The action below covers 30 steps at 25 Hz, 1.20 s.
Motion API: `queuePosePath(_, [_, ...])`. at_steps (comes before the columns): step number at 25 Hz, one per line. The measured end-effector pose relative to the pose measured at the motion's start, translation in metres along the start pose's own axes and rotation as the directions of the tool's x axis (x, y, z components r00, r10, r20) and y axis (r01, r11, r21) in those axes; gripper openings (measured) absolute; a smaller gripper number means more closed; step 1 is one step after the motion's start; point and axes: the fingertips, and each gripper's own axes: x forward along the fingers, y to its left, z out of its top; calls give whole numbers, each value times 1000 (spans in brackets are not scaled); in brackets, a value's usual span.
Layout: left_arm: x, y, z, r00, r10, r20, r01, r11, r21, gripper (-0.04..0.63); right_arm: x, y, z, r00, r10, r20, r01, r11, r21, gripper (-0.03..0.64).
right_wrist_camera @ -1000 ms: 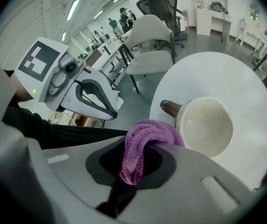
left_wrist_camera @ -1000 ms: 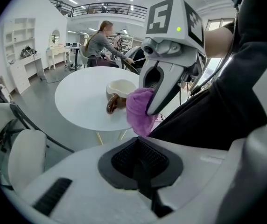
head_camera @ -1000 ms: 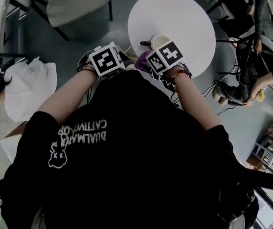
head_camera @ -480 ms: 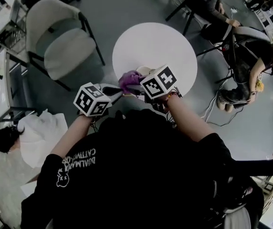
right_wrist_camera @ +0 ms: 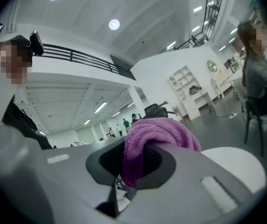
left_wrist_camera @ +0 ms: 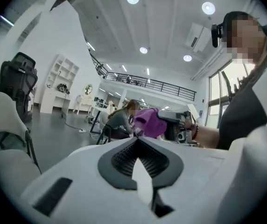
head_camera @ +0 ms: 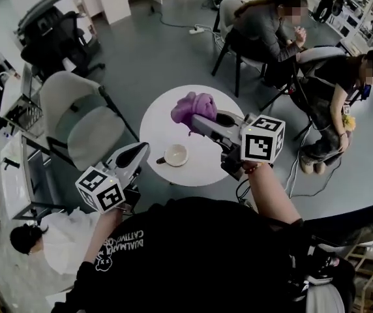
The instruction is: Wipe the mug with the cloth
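The mug [head_camera: 175, 154] stands upright and unheld on the round table [head_camera: 167, 113], its handle sticking out toward the left gripper [head_camera: 143, 152]. That gripper's jaws are pressed together on nothing; it sits just off the mug's handle side and looks the nearer of the two. The right gripper [head_camera: 199, 122] is clamped on a bunched purple cloth [head_camera: 196, 107] beyond the mug's far side, pointing level across the room, not down at it. By my reading, the cloth must come down and back onto the mug, and the left gripper must open before steadying it
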Motion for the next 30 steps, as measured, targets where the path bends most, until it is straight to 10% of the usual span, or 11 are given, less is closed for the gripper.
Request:
queuePosePath(9, [65,-112,36,993,42,113,-52,995,87,3,-194,-22,94,965,-227,130,255,930,-265,38])
queuePosePath(30, [97,-257,-30,969,205,134,-220,970,104,3,-344,-39,40,980,-200,-4,188,927,-324,37])
